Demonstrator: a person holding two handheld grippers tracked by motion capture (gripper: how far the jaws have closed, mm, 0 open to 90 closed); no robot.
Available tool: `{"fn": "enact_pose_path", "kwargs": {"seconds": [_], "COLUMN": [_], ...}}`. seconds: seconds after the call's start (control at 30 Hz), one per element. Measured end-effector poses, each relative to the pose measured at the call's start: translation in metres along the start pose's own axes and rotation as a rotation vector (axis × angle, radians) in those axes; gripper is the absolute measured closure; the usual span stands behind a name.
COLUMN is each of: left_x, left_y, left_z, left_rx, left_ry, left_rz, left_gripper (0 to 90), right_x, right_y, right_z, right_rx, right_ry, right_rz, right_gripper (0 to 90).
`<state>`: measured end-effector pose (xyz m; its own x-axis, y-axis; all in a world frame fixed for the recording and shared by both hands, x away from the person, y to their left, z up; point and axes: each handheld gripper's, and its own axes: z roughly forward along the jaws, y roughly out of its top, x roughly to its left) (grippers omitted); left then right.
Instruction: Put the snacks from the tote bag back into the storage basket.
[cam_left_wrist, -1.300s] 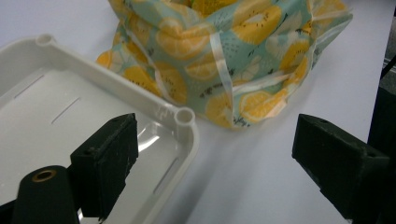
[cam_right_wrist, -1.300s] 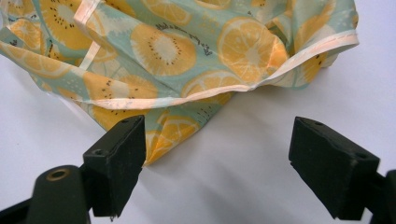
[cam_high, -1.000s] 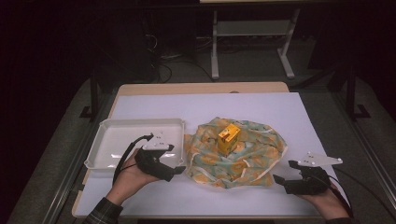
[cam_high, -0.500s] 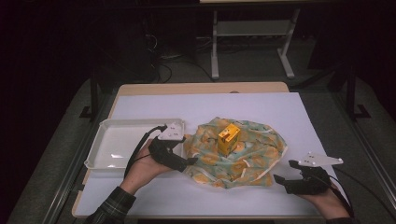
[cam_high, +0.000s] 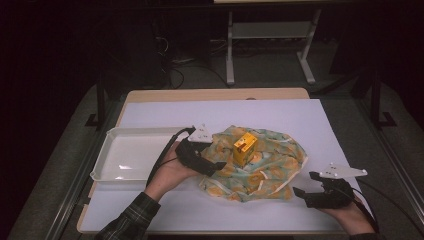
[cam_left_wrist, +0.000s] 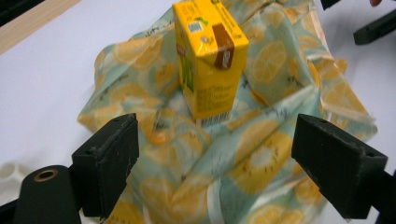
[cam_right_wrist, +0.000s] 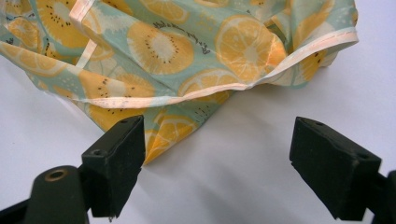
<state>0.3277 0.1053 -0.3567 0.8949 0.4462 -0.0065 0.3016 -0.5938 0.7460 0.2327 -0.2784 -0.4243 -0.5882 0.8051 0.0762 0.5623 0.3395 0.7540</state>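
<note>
Both pairs of my jaws stand wide apart and hold nothing: the left gripper (cam_high: 216, 165) hangs over the near-left part of the cloth (cam_high: 265, 172), and the right gripper (cam_high: 306, 186) rests low over the white table cover (cam_high: 280, 117) just off the cloth's corner at about four o'clock. From the left gripper view I look straight at the yellow carton (cam_left_wrist: 208, 56), upright on the rumpled cloth at roughly twelve o'clock from my jaws, with clear space between my pads and its sides. I judge the step in hand to be taking the carton with the left gripper, probably to set it in the tray (cam_high: 131, 156) that sits at nine o'clock from the cloth, so the cloth can then be dealt with. To do it well I would keep the jaws at this width, bring them level with the middle of the carton, not its sloped top, and square the pads to two flat opposite faces before closing. The cloth is soft and bunched beneath it, so I should come in from above the folds, not drag through them, or the carton may tip. I would close gently, since a thin carton can crush, and lift straight up. In the right gripper view the cloth's hemmed edge (cam_right_wrist: 224, 87) lies just ahead of my left-hand pad, not touching; that gripper can wait there, ready to pin the corner.
</note>
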Motion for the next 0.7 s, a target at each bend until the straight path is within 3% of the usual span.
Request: {"fn": "enact_pose_path", "kwargs": {"seconds": [0.7], "left_x": [-0.001], "left_y": [0.036], "left_z": [0.042], "left_rx": [0.004], "left_ry": [-0.007], "left_rz": [0.007], "left_gripper": [14.8], "right_x": [0.000], "right_y": [0.000], "right_z": [0.000], "right_rx": [-0.002], "right_ry": [0.003], "right_rz": [0.002], "right_gripper": [17.5]}}
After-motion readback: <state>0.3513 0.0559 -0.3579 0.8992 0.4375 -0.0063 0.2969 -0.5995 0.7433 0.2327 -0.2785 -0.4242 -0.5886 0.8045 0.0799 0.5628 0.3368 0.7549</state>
